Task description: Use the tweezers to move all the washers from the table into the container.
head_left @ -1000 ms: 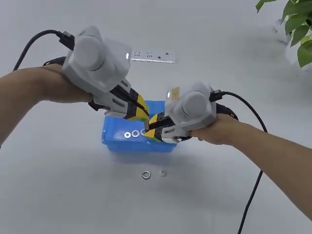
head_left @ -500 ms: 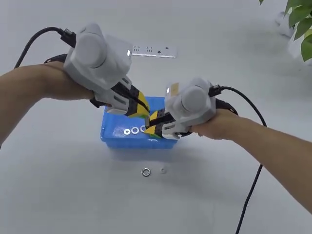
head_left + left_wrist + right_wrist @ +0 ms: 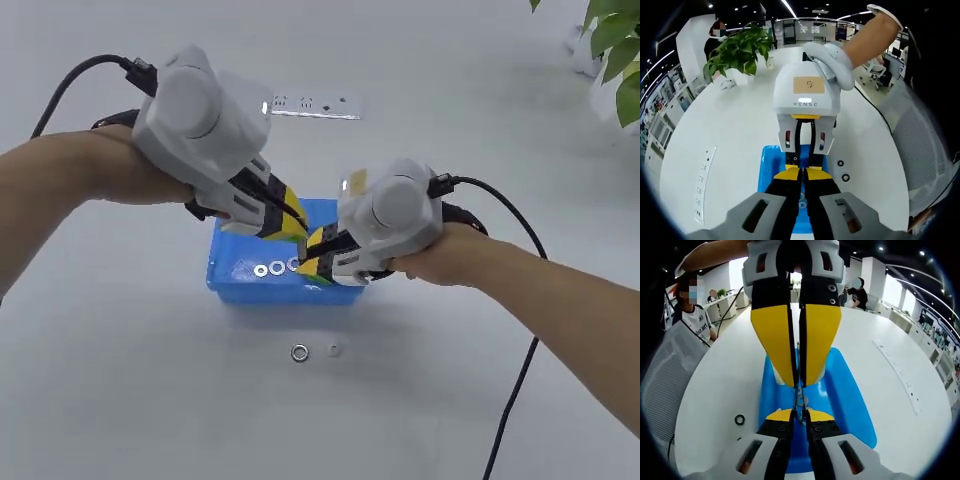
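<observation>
From where I stand, the head view has both tools bunched over the blue container point(image 3: 230, 286). The left gripper point(image 3: 289, 222) comes down from the upper left and the right gripper point(image 3: 308, 265) comes in from the right, so the yellow tips nearly meet above its middle. Three washers point(image 3: 277, 268) lie in a row inside. Two more point(image 3: 299, 352) sit on the table point(image 3: 150, 400) just in front of its near wall, not yet moved.

In the left gripper view, that tool's own jaws are drawn tight together, nose to nose with the other tool above the blue container point(image 3: 768, 167). The two loose washers point(image 3: 845, 177) lie on the table off to the right of it.

In the right gripper view, a thin metal sliver, which I take for the tweezers point(image 3: 800, 396), runs out from between the left tool's closed yellow jaws. It reaches the right tool's own tips, which are pinched nearly together around its end. I cannot tell whether a washer is in that nip. One washer point(image 3: 739, 419) lies on the table left of the container point(image 3: 845, 405).

This looks like the drop over the container. Next the pinch should ease there, then both tools should carry the tweezers low to the two washers on the table.
</observation>
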{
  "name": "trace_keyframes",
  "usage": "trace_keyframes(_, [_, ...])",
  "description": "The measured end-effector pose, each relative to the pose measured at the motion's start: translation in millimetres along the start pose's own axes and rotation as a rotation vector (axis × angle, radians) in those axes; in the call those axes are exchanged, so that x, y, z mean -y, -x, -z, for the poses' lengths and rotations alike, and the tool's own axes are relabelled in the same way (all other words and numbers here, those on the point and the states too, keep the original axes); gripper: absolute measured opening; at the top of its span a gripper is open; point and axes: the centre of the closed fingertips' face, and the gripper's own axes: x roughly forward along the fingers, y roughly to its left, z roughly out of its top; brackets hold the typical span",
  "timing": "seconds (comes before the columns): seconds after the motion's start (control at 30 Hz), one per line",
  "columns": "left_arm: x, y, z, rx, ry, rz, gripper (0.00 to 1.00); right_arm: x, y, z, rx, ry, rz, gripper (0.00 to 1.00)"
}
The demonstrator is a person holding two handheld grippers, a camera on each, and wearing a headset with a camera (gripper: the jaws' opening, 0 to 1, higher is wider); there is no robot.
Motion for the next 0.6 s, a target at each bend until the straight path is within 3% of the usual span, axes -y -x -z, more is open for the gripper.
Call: trace_keyframes(0.6, [4.7,15.8,-15.3,-0.002,-0.025,-0.017,0.05,-0.3,14.3,-16.7,0.008,0.024,0.023,0.12])
